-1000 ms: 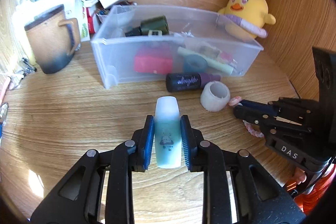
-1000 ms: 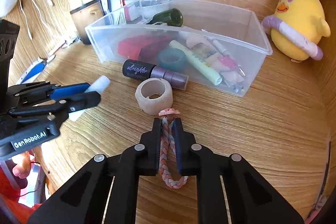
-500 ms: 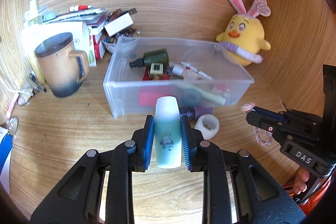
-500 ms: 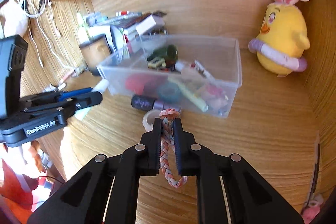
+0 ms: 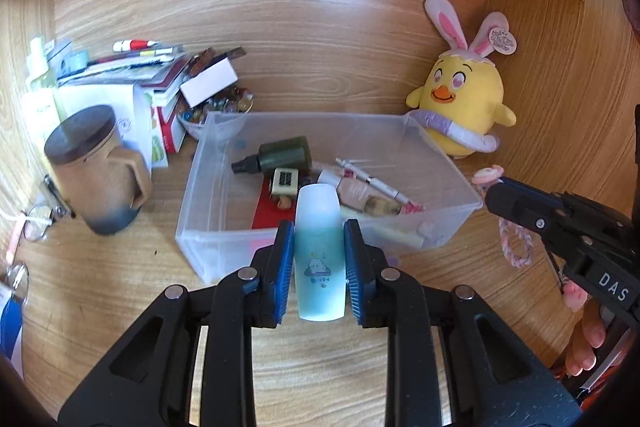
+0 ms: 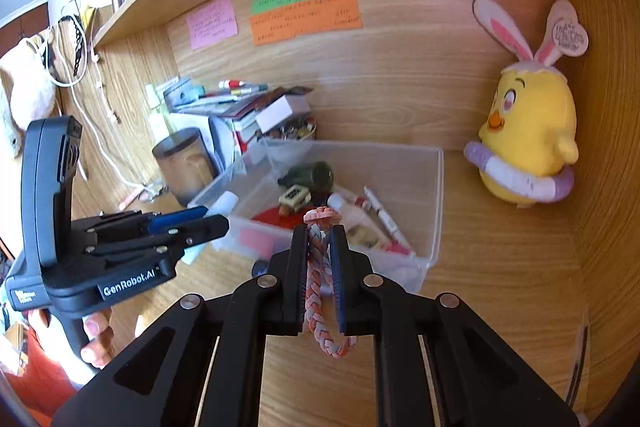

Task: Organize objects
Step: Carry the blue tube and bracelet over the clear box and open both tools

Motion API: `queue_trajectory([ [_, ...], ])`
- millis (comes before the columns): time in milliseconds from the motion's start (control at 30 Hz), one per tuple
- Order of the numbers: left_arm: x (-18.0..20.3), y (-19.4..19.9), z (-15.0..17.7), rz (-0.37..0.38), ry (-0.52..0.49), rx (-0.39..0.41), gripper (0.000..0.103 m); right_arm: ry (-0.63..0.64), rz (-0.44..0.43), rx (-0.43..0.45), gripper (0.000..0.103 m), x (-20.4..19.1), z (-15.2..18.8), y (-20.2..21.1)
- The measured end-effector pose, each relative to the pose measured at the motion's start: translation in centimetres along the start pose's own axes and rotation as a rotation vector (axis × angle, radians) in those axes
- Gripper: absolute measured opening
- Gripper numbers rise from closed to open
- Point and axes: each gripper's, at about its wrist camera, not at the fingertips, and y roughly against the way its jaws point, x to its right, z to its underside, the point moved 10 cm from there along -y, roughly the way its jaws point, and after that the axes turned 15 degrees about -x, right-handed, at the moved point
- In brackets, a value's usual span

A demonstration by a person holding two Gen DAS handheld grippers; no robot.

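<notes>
Bottle first: the small frosted plastic bottle with a pale blue-green lower half and a little cloud print [image 5: 319, 259] stands clamped between the blue pads of the left gripper [image 5: 319, 259], taken across its flat body about midway, cap end pointing forward. It looks light and rigid, but its smooth, slightly rounded sides could slide under the pads, so the mid-body hold across the flatter faces seems the safest place; pinching near the tapered cap would likely let it squirt out.

Beyond its tip and below it lies the clear plastic storage bin [image 5: 188, 227], already holding a dark green bottle [image 5: 282, 157], a red flat item, pens and tubes.

The braided pink-and-white cord loop with a small pink charm [image 6: 320, 279] is soft and limp. It is pinched between the closed jaws of the right gripper [image 6: 319, 279], the charm poking out ahead of the fingertips and the loop dangling under them. It weighs next to nothing and should drop as a floppy heap once let go; gripping the braid itself, as here, is sound. From this tool the bin sits just ahead and lower.

Farther out, a brown ceramic mug with a dark lid [image 5: 94, 167] is left of the bin, and a yellow chick plush with rabbit ears [image 5: 460, 99] is to its right.
</notes>
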Motion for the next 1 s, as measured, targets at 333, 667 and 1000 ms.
queue_trajectory([
  [333,0.6,-1.1,-2.6,0.025,-0.018,-0.003,0.025,0.003,0.039,0.021,0.010,1.3,-3.2,-0.8],
  [667,0.4,-4.0,-4.1,0.056,-0.024,-0.055,0.025,0.013,0.077,-0.065,0.010,2.5,-4.2,-5.4],
  [1000,-0.2,-6.4,-4.5,0.049,-0.024,-0.101,0.025,0.005,0.100,-0.152,0.010,3.8,-3.3,-9.3],
])
